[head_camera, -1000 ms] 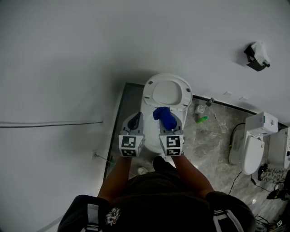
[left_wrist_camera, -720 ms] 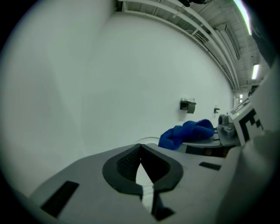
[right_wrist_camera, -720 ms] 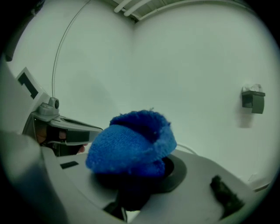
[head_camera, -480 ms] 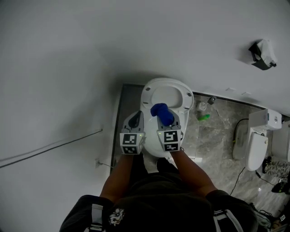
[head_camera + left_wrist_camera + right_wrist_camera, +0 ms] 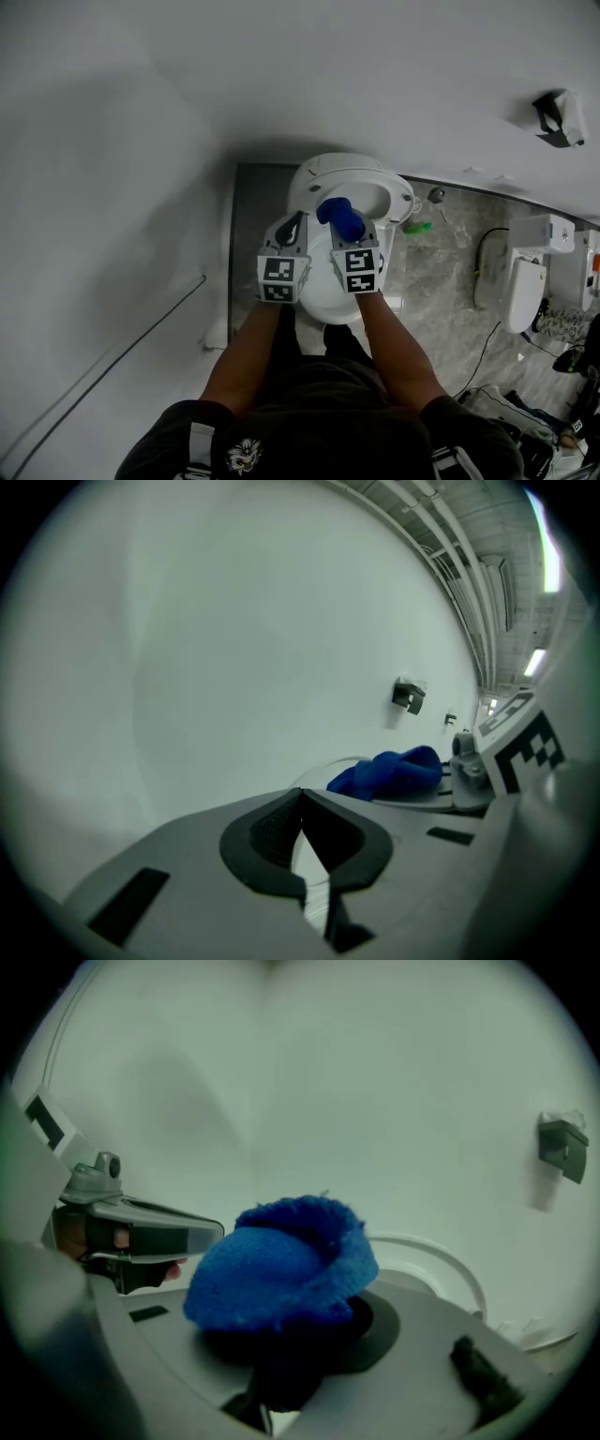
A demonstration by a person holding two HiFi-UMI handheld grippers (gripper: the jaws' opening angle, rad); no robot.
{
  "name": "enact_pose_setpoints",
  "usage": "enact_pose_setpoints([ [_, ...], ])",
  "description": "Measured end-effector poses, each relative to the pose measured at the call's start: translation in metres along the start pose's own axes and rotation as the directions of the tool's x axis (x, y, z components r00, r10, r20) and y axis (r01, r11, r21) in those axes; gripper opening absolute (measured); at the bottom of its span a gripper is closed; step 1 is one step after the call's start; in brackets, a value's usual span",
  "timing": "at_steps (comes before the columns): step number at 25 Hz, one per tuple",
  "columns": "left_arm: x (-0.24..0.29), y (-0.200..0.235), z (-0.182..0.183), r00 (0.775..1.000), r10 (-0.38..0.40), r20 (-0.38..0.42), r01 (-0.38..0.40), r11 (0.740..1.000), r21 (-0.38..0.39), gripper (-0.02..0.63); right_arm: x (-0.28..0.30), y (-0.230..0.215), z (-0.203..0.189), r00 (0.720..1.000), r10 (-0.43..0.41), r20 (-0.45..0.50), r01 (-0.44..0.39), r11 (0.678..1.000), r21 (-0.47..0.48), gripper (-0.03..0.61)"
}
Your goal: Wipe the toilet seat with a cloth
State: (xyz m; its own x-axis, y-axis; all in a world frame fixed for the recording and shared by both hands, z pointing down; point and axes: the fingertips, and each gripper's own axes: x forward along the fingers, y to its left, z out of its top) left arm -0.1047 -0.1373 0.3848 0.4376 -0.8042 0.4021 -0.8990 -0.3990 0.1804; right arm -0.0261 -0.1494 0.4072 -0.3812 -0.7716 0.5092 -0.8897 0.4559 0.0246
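A white toilet stands against the wall below me, its seat and bowl rim showing past the grippers. My right gripper is shut on a bunched blue cloth and hovers over the bowl opening; in the right gripper view the blue cloth bulges out of the jaws and the seat rim curves behind it. My left gripper hangs beside it on the left, shut and empty; its pads meet in the left gripper view, where the blue cloth shows at right.
A grey wall fills the top and left. A second white toilet stands at right on the marbled floor. A green item and a small fitting lie by the wall. A wall-mounted holder hangs at upper right.
Both grippers have moved forward over the toilet, the blue cloth going from the front of the seat toward the bowl's far side. My view has shifted closer to the wall.
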Motion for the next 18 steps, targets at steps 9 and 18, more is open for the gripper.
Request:
enact_pose_setpoints([
  [9,0.059,0.012,-0.019,0.999,-0.031,-0.039,0.033,0.999,0.038,0.009,0.046,-0.029,-0.011,0.998,-0.059,-0.036,0.059,0.998,-0.008,0.097],
  [18,0.08,0.007,-0.026,0.998,0.001,-0.066,-0.001,1.0,-0.006,0.009,0.056,-0.048,0.001,0.999,-0.052,-0.006,0.052,0.999,0.017,0.097],
])
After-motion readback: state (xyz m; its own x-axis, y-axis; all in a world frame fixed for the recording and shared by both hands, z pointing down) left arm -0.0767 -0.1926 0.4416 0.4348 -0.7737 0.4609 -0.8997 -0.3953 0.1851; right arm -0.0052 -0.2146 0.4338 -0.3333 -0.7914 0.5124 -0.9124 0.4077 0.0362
